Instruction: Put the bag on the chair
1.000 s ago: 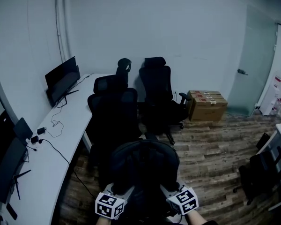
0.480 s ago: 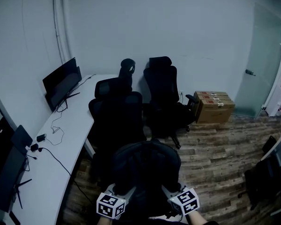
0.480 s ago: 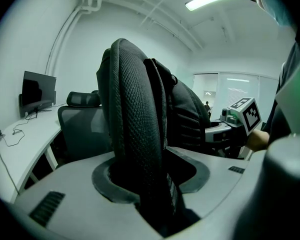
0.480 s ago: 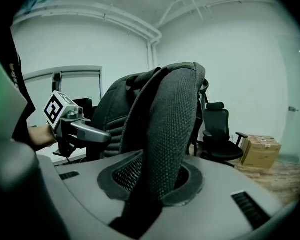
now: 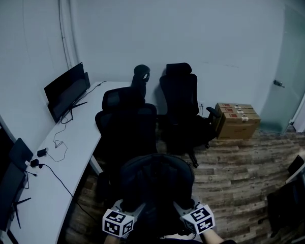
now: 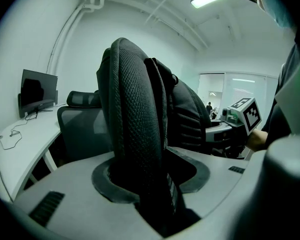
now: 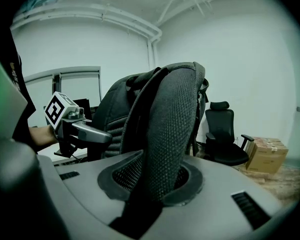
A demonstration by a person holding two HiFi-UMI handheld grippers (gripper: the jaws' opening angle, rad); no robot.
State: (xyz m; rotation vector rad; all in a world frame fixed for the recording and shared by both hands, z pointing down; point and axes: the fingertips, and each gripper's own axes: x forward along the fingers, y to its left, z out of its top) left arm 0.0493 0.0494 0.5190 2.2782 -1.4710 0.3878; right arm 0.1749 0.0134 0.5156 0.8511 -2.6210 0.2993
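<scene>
A black bag (image 5: 155,184) is hanging in the air just short of the nearest chair (image 5: 127,128). The left gripper (image 6: 147,179) and right gripper (image 7: 157,179), each partly closed, are pinching one padded shoulder strap (image 6: 132,109) apiece. The carry looks to be in hand; next, the person is facing the job of bringing the bag over the seat beside the white surface (image 5: 66,156), lowering it, then letting go.

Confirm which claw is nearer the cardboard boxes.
Right. The right claw holds the bag on the side toward the cardboard boxes; the left claw holds it farther off, toward the desk.
</scene>
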